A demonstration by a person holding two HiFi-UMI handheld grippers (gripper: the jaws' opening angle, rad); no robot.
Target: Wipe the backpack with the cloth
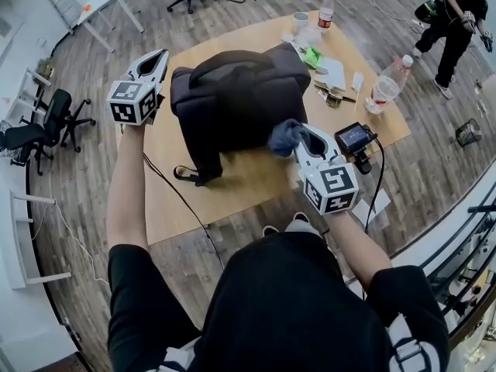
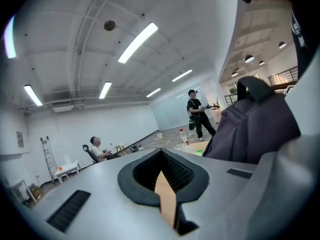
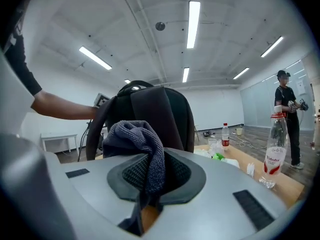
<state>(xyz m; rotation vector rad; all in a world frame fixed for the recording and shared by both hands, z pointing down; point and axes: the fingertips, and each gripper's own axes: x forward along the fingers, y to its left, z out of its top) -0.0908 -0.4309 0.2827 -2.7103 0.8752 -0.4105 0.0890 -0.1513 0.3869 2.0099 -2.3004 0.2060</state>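
The left gripper point(image 1: 157, 59) sits at the left of the head view, beside the backpack's left edge without touching it; its jaws are clenched together with nothing between them, and in its own view the backpack fills the right side; the right gripper point(image 1: 307, 136) is just right of centre in the head view, clamped on a bunched blue-grey cloth point(image 1: 285, 136); the cloth's free end bulges out past the jaw tips and lies against the lower right corner of the backpack point(image 1: 240, 91); the backpack is black and stands in the middle of a brown tabletop point(image 1: 232, 200), with one strap trailing toward the lower left; to the right of it on the table there's a clear water bottle point(image 1: 387, 84), some papers and a green scrap point(image 1: 311, 56); a red-capped bottle point(image 1: 326, 10) stands at the table's far edge; a small screen on a stand point(image 1: 354, 138) is just right of the right gripper; a person in black point(image 1: 457, 22) stands in the upper right corner; a black office chair point(image 1: 46, 118) sits at the far left.
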